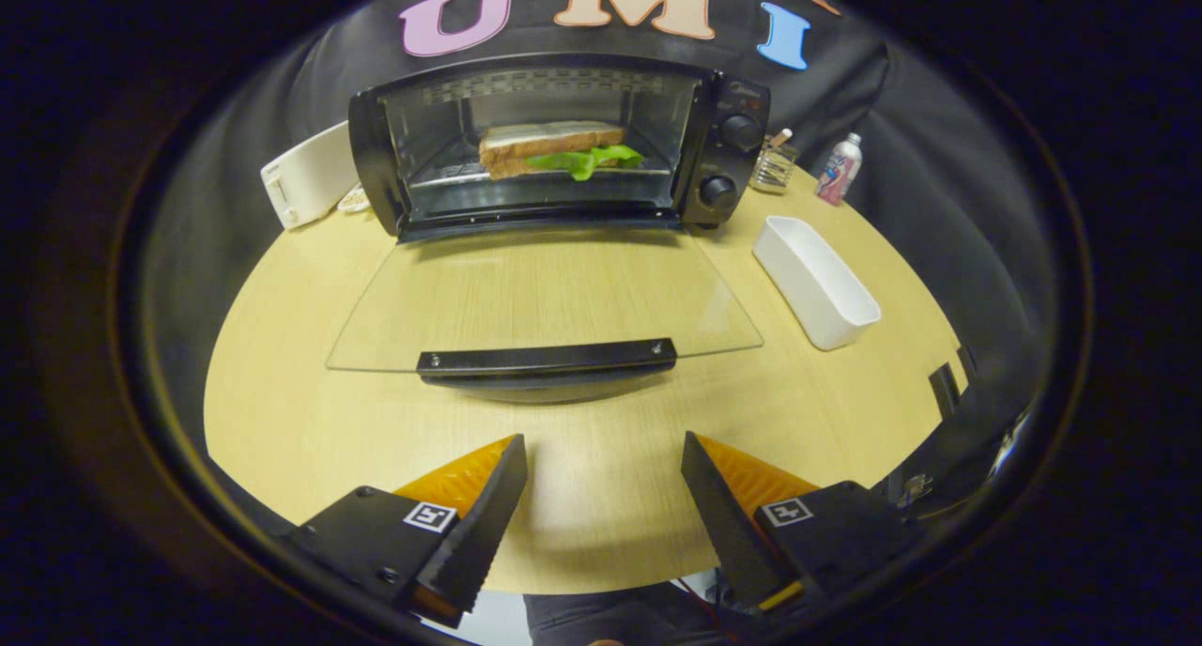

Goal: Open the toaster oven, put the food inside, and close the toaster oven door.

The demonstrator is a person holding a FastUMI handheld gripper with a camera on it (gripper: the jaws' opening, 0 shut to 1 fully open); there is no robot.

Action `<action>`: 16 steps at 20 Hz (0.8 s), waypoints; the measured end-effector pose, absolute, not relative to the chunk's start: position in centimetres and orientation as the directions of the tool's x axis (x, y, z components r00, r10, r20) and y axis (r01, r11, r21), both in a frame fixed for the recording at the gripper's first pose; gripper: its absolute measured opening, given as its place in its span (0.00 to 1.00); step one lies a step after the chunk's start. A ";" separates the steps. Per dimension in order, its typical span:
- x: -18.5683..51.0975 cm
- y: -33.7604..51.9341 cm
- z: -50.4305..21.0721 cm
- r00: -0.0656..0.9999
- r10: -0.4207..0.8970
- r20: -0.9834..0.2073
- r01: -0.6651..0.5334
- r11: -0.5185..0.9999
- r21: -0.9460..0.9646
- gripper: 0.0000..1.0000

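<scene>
A black toaster oven [723, 130] stands at the back of the round wooden table [282, 411]. Its glass door [545, 294] is folded down flat toward me, with the black handle [547, 357] along its near edge. A sandwich [549, 146] with green lettuce hanging out lies on the rack inside the oven. My gripper [604, 453] hovers over the table just short of the door handle. Its fingers are wide apart and hold nothing.
A white rectangular tray [815, 281] lies to the right of the door. A white toaster [310, 175] stands left of the oven. A glass jar [774, 165] and a small bottle [839, 168] sit behind the tray, right of the oven.
</scene>
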State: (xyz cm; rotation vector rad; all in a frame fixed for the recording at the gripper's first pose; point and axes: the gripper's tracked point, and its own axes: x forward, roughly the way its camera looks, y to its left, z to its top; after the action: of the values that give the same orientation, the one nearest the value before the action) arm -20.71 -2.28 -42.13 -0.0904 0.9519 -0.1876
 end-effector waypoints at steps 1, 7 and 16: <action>-20.7 -2.2 -42.5 0.560 -0.197 -0.804 0.112 0.980 -0.162 1.00; -19.1 -1.7 -43.0 0.589 -0.158 -0.793 0.106 0.987 -0.118 0.99; -17.9 -1.2 -42.9 0.610 -0.123 -0.783 0.068 0.992 -0.102 0.98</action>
State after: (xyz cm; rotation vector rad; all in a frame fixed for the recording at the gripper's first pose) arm -17.86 -1.24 -42.92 -0.0642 0.9078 -0.1104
